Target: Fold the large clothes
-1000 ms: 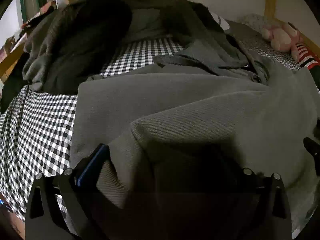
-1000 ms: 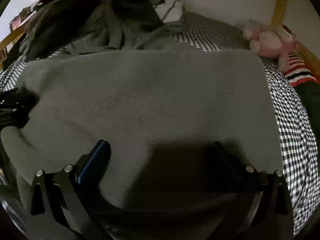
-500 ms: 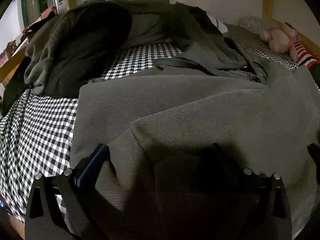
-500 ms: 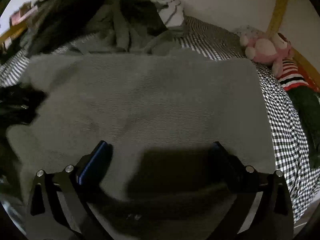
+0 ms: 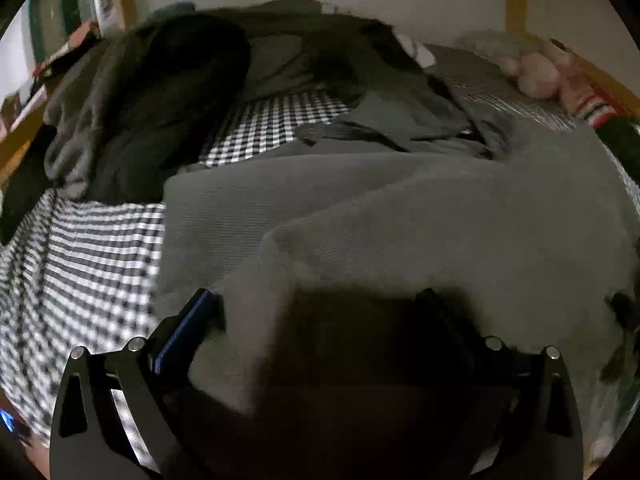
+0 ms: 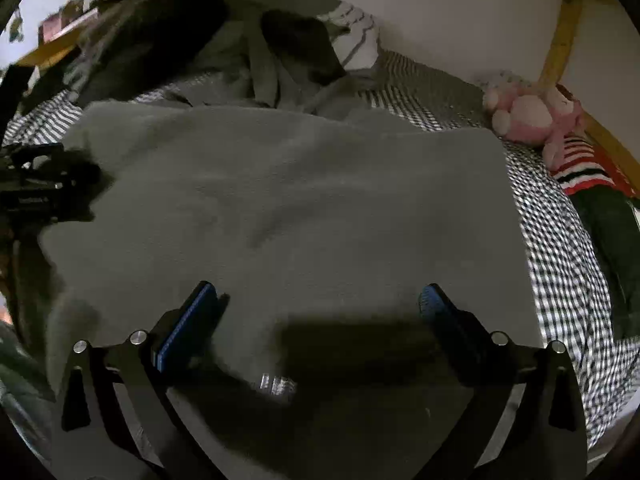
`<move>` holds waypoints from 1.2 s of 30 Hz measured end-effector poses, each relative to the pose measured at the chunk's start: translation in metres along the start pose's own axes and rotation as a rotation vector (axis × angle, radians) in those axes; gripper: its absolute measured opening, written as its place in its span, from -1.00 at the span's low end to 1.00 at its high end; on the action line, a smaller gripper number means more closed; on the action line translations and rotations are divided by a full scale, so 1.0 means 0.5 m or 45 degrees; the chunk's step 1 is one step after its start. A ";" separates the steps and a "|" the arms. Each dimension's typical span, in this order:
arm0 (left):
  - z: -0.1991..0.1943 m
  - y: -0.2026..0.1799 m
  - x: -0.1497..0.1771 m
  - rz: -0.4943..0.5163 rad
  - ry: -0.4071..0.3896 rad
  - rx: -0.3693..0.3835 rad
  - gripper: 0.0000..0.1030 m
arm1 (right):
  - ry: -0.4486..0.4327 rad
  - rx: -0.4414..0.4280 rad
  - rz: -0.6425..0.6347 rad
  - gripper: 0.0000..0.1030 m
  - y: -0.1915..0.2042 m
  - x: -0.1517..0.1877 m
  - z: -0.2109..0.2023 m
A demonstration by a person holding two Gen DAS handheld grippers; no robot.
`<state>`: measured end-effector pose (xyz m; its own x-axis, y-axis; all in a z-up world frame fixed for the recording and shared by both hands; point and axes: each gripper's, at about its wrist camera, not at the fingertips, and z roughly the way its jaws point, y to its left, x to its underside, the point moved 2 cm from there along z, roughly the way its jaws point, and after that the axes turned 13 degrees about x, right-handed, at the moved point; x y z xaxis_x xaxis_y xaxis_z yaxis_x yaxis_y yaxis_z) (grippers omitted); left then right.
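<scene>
The grey knit garment [image 6: 304, 208] lies spread across the checked bedsheet [image 6: 560, 248], folded into a broad flat panel with one straight edge on its right side. A second ago the right gripper [image 6: 316, 304] had that cloth bunched up between its tongs; now the tongs stand spread wide, both blue pads bare, and the fabric lies flat beneath them with nothing pinched. It looks as if the right side of the fold has just been let go.

The left gripper [image 5: 320, 312] has changed less. A thick doubled layer of the garment [image 5: 400, 240] is still draped between its tongs, as it was a second ago. They stand apart, and I cannot tell whether they grip it or only sit under it.

To me this means one fold is laid, and the left edge is next to be set down or smoothed. The pile of dark clothes [image 5: 152, 100] at the head of the bed waits, and a pink plush toy [image 6: 536, 116] sits off to the right.
</scene>
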<state>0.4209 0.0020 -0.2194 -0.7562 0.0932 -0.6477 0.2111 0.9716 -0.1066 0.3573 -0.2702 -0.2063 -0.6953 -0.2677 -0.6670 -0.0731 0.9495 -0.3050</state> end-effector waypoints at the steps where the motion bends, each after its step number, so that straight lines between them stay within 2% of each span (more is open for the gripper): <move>1: -0.020 -0.007 0.013 0.021 -0.009 0.002 0.90 | -0.005 -0.001 0.016 0.95 -0.008 0.013 -0.014; 3: -0.047 -0.016 0.033 0.040 -0.024 -0.001 0.90 | -0.004 -0.014 0.044 0.95 -0.021 0.038 -0.035; 7: -0.099 -0.025 0.082 0.002 -0.082 0.024 0.90 | 0.012 -0.019 0.084 0.95 -0.042 0.112 -0.074; 15: -0.167 -0.037 0.219 -0.023 -0.052 0.070 0.90 | 0.032 -0.029 0.054 0.95 -0.046 0.233 -0.147; 23: -0.225 -0.048 0.368 -0.071 -0.027 0.147 0.90 | 0.024 -0.033 -0.001 0.95 -0.042 0.313 -0.226; 30: -0.197 -0.051 0.455 -0.034 0.006 0.199 0.90 | -0.017 -0.047 -0.031 0.95 -0.043 0.361 -0.231; 33: -0.156 -0.015 0.520 -0.103 -0.003 0.255 0.90 | -0.048 -0.046 -0.071 0.95 -0.038 0.386 -0.212; 36: -0.113 0.031 0.584 -0.209 -0.032 0.298 0.90 | -0.029 -0.083 -0.104 0.95 -0.032 0.420 -0.181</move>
<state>0.1682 0.0567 -0.3678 -0.7770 -0.0699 -0.6256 0.2264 0.8963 -0.3813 0.1478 -0.3270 -0.2798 -0.6685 -0.3476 -0.6575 -0.1755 0.9328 -0.3147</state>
